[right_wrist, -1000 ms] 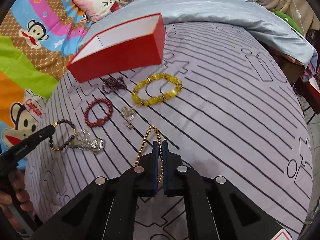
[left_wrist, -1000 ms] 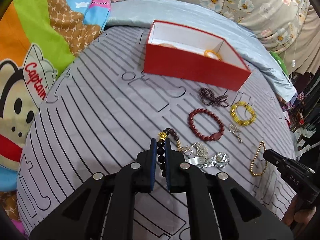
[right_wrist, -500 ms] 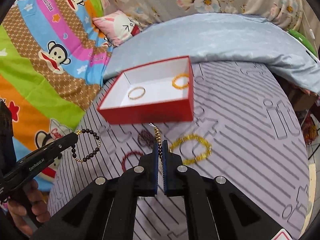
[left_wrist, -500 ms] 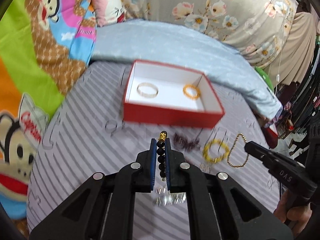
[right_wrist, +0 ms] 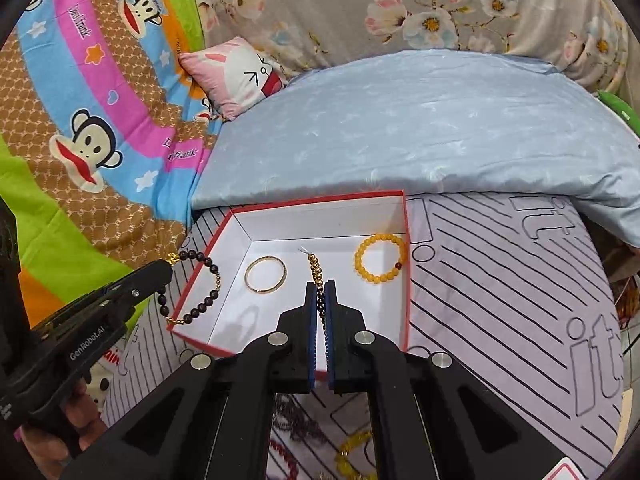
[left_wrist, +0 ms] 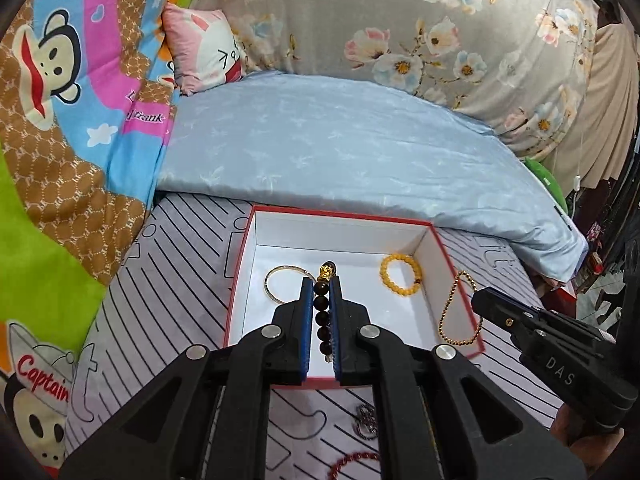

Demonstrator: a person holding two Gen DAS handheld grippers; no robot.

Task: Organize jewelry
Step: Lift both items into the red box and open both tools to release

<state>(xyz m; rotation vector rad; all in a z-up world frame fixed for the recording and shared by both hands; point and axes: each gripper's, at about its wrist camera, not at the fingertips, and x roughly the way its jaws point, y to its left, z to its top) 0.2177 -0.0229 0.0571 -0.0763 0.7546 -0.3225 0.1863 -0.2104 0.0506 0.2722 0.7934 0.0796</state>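
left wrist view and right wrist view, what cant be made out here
- Dark bead bracelet: left wrist view, its lower loop is hidden between the left gripper fingers.
- Gold bead chain: right wrist view, its lower part is hidden by the right gripper.
- Loose jewelry on the mat: both views, covered by gripper bodies, cut off by the bottom edge.

A pink cartoon pillow (left_wrist: 204, 52) lies at ten o'clock, cartoon-monkey blanket (left_wrist: 80, 120) left, blue quilt (left_wrist: 340, 152) centre, floral curtain (left_wrist: 440, 28) at twelve.
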